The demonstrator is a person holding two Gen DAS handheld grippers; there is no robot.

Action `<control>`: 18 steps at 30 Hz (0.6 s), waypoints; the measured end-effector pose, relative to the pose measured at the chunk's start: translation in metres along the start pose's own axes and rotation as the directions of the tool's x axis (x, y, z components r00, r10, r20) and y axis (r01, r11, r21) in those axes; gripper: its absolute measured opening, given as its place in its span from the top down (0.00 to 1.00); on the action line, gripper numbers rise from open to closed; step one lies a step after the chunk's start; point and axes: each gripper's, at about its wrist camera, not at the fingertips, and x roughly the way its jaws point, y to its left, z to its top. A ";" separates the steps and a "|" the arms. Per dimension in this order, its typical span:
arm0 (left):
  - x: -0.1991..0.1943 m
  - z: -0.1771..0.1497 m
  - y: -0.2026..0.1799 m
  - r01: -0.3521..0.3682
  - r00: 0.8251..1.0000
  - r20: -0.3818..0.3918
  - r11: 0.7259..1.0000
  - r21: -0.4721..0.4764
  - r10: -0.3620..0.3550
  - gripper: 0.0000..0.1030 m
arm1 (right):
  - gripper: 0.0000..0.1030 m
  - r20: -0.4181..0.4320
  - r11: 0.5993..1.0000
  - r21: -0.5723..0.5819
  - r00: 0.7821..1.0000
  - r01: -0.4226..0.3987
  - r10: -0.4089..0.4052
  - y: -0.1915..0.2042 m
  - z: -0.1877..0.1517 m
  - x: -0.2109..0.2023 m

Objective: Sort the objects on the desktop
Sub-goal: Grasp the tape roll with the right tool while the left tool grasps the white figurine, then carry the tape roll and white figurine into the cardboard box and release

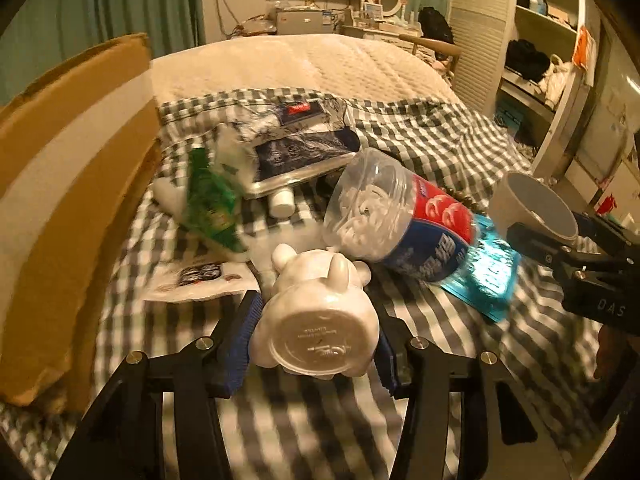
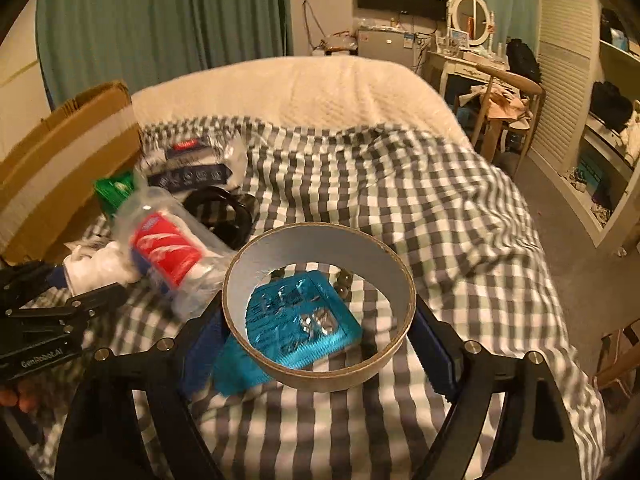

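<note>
Checked bedspread (image 1: 420, 140); claws grip glossy, perhaps ceramic figurine (image 1: 316, 320), tape ring (image 2: 320, 304)

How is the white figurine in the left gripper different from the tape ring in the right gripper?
The white figurine is a solid, glossy, lumpy animal shape, its base turned to the camera; the tape ring is a hollow, plain cardboard-coloured hoop through which a blue packet shows. Both are held between blue-padded fingers above the checked cloth.

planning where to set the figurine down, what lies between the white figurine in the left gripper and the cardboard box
In the left wrist view, a green packet and a flat white sachet lie on the checked cloth between the white figurine and the cardboard box.
</note>
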 end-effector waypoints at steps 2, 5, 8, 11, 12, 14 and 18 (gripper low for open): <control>-0.020 0.000 0.004 0.006 1.000 0.025 1.000 -0.012 -0.006 0.49 | 0.18 0.017 0.999 0.032 1.000 -0.016 0.015 -0.003 -0.003 -0.018; -0.045 0.003 0.005 -0.010 0.998 0.055 1.000 -0.003 0.011 0.49 | 0.18 0.031 0.998 0.056 0.999 -0.031 0.030 -0.005 -0.008 -0.046; -0.070 0.000 0.009 0.026 0.996 0.082 0.998 -0.055 -0.021 0.49 | 0.18 0.040 0.997 0.068 0.999 -0.025 0.022 -0.004 -0.015 -0.072; -0.093 -0.010 0.012 0.027 0.994 0.107 0.995 -0.094 -0.017 0.49 | 0.18 0.037 0.991 0.118 0.998 -0.064 0.060 -0.002 -0.028 -0.095; -0.098 -0.014 0.013 0.019 0.994 0.108 0.995 -0.102 -0.008 0.49 | 0.18 0.029 0.990 0.123 0.997 -0.074 0.071 0.003 -0.032 -0.100; -0.113 -0.019 0.021 0.027 0.994 0.113 0.990 -0.137 -0.011 0.49 | 0.18 0.010 0.993 0.095 0.997 -0.073 0.072 0.015 -0.029 -0.105; -0.153 -0.013 0.049 0.055 0.983 0.184 0.974 -0.221 -0.014 0.49 | 0.18 0.084 0.994 0.043 0.992 -0.102 0.098 0.046 -0.001 -0.139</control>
